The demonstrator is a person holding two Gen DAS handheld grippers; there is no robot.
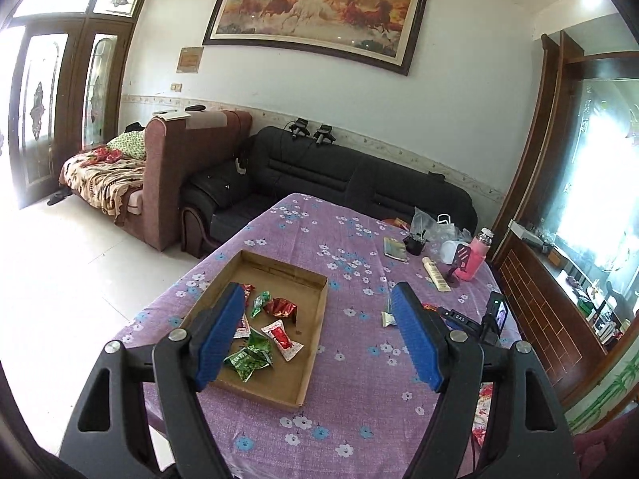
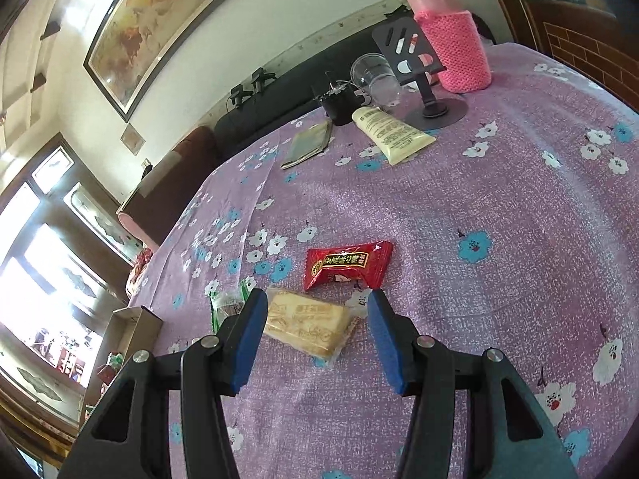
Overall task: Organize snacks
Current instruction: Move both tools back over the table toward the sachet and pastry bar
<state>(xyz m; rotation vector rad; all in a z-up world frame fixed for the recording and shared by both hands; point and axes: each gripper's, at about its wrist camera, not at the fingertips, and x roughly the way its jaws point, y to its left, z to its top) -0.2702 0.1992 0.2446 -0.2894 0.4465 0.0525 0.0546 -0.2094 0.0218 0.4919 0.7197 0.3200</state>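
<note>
A shallow cardboard tray (image 1: 307, 279) lies on the purple flowered tablecloth and holds several green and red snack packets (image 1: 275, 335). My left gripper (image 1: 319, 293) hangs open above the tray's right half with nothing between its fingers. In the right wrist view a pale yellow biscuit packet (image 2: 305, 323) lies between the fingers of my right gripper (image 2: 317, 297). That gripper is open, and a gap shows at the right pad. A red packet (image 2: 347, 265) lies just beyond it. A green packet (image 2: 223, 307) is half hidden behind the left finger. The tray (image 2: 133, 321) sits at far left.
At the table's far end stand a pink knit-covered bottle (image 2: 451, 40), a black phone stand (image 2: 423, 64), a clear cup (image 2: 375, 74), a cream tube (image 2: 389, 133) and a green booklet (image 2: 307, 143). A black sofa (image 1: 359, 175) runs behind the table.
</note>
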